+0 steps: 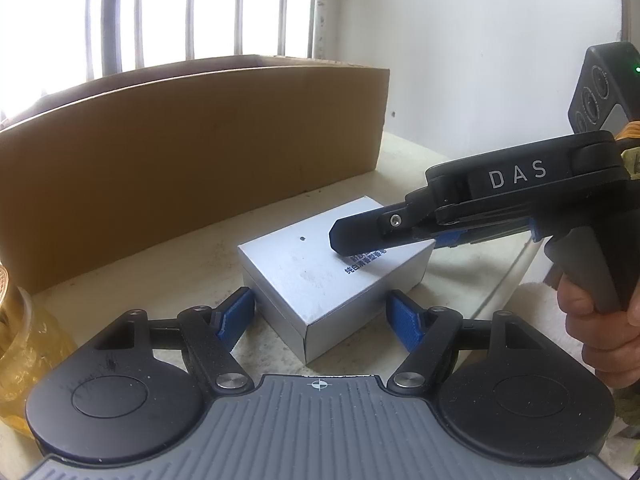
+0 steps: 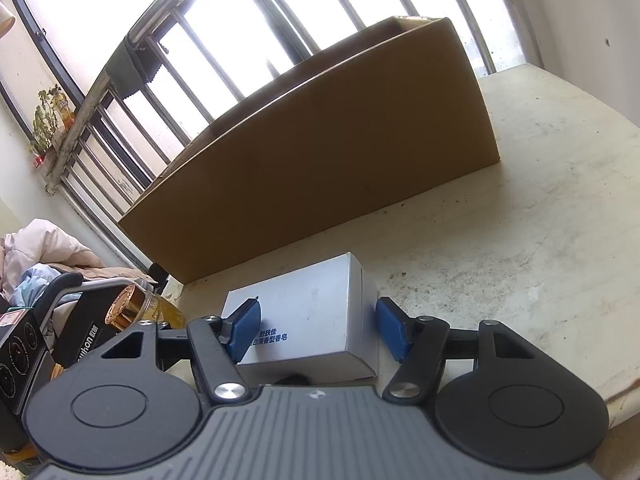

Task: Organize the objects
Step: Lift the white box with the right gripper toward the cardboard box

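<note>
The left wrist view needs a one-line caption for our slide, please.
Both grippers' blue-padded fingers straddle a small white box lying before a cardboard carton on the table.

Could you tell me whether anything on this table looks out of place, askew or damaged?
Nothing looks damaged or spilled. The small white box lies skewed to the cardboard box behind it, outside it on the stained table, between both grippers' fingers.
</note>
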Action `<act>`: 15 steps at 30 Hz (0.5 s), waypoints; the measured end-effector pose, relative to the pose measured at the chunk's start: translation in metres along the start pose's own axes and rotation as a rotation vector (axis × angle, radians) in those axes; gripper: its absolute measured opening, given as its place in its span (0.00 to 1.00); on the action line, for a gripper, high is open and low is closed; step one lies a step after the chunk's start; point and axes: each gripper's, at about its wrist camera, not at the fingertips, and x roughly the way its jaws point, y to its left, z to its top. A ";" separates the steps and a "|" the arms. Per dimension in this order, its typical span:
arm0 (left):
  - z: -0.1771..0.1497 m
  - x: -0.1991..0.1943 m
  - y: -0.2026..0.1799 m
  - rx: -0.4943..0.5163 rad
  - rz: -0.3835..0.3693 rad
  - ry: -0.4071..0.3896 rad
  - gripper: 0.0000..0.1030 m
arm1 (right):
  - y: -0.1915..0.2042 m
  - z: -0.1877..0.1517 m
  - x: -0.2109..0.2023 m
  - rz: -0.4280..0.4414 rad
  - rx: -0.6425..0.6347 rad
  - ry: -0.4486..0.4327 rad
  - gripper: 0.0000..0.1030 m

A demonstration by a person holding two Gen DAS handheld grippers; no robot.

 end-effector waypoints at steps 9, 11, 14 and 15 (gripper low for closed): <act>0.003 -0.003 -0.003 -0.005 -0.005 -0.014 0.70 | 0.001 0.002 -0.005 -0.004 0.001 -0.014 0.65; 0.005 -0.003 -0.004 -0.003 -0.005 -0.019 0.70 | 0.001 0.004 -0.006 -0.003 0.000 -0.018 0.65; 0.006 -0.006 -0.006 -0.002 -0.005 -0.027 0.70 | 0.001 0.005 -0.009 -0.002 0.002 -0.026 0.65; 0.007 -0.006 -0.007 -0.001 -0.005 -0.029 0.70 | 0.001 0.005 -0.010 -0.001 0.003 -0.028 0.65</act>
